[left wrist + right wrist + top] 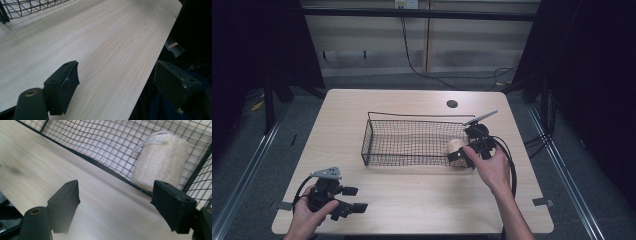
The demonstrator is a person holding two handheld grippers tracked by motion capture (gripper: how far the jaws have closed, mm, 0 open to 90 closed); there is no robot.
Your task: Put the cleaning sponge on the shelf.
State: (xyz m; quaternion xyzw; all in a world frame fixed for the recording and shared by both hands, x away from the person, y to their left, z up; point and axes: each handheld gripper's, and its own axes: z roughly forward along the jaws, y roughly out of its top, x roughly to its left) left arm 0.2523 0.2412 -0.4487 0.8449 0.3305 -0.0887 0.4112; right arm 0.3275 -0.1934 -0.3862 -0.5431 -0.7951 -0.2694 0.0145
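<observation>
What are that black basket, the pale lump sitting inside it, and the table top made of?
The basket looks like thin metal wire with a matt black coating: an open grid on a thicker rim. The pale lump seems to be a coarse, fibrous scrubber, perhaps loofah, with a white string loop. The table appears to be light wood or wood-look laminate; streaky grain shows, but its smooth, even finish leaves that open.

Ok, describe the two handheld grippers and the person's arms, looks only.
Both the left gripper and the right gripper are black, each with two blocky rectangular jaws whose pads look matte and a little scuffed at the edges. A grey three-cornered plate tops the left one. A black cable trails from the right one. The forearms are bare, with no sleeves in view.
</observation>
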